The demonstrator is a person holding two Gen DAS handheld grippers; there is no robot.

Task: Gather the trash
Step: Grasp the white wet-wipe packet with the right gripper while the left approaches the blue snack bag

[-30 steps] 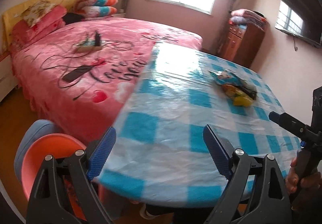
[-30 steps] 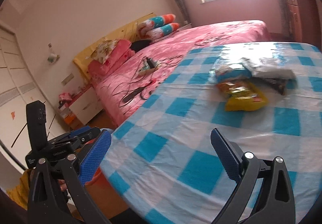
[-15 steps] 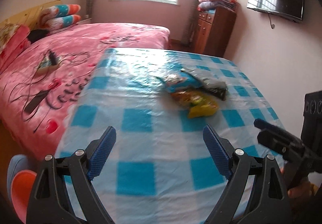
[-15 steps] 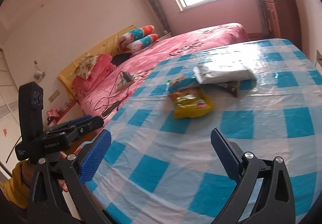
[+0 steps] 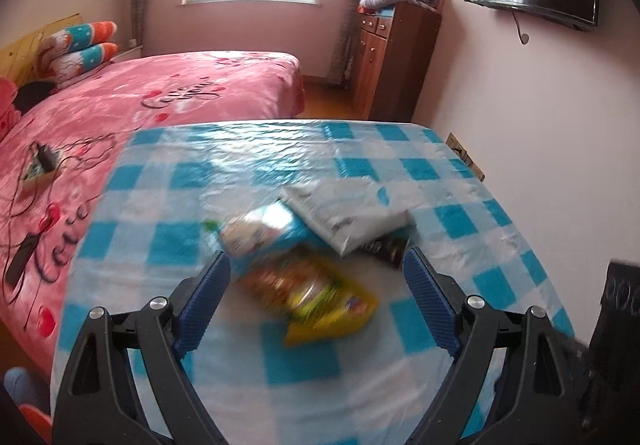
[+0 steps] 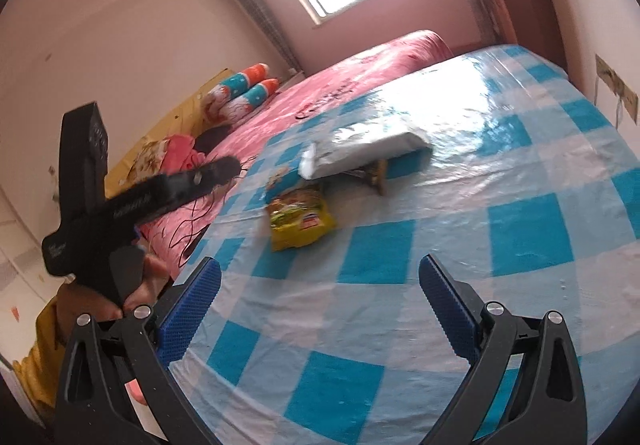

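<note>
1. Where the trash lies bunched together on the blue-and-white checked plastic-covered surface (image 5: 168, 241), a crinkled yellow snack packet (image 5: 316, 299) sits nearest, its edge under a blue-and-white snack bag (image 5: 264, 231).
2. A flat silver-grey plastic pouch (image 5: 348, 209) rests partly on the blue bag and over a dark wrapper (image 5: 384, 247).
3. The left claw (image 5: 316, 305) stands with its blue ribbed pads wide apart, nothing between them touching; the yellow packet shows in the gap, blurred.
4. The right claw (image 6: 320, 309) is likewise spread apart and empty, over bare checks, well short of the trash.
5. Beside the surface lies a bed with a pink printed bedspread (image 5: 168, 93).
</note>
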